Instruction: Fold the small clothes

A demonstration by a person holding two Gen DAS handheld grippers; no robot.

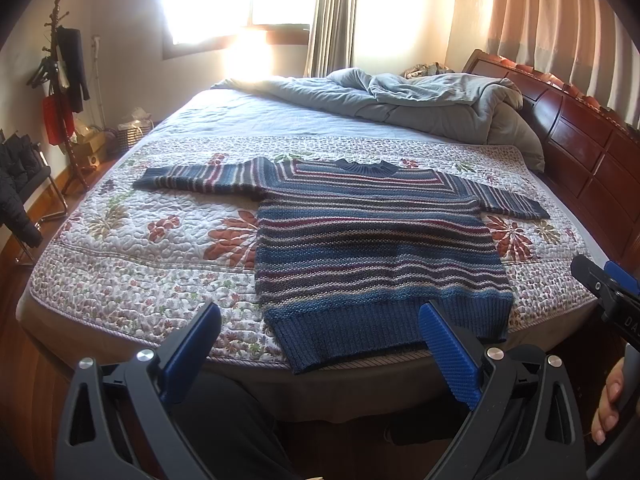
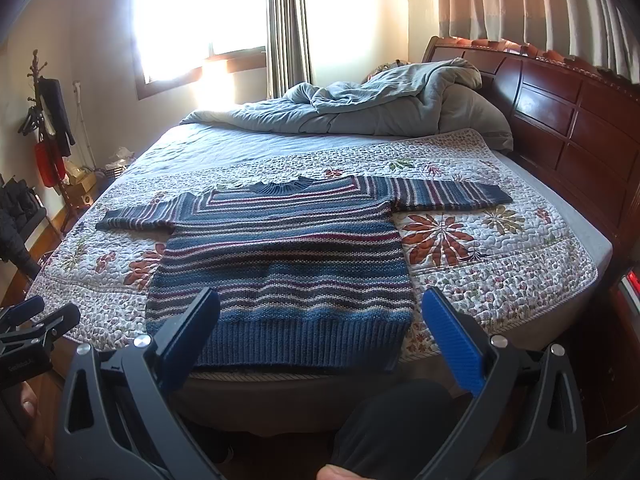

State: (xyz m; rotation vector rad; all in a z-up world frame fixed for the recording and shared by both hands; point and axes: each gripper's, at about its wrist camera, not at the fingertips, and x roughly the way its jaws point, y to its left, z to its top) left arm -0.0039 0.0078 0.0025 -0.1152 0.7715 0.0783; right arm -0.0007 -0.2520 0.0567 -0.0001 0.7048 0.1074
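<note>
The striped sweater (image 1: 372, 240) lies flat on the bed (image 1: 120, 280). Both the left claw (image 1: 320, 344) and right claw (image 2: 320, 332) are wide open, holding nothing. The thick knit might bunch up if only one layer gets pinched.

Left gripper (image 1: 320, 340) held low, fingers (image 1: 448, 354) spread wide, nothing between them. Right gripper (image 2: 322, 326) level beside it, fingers (image 2: 452, 340) equally parted and bare. Each gripper visible at the edge of the other's view. Right hand (image 1: 610, 404) wrapped around its handle, fingernails showing. Dark-trousered legs (image 2: 384, 432) below both grippers, close under the fingers.
</note>
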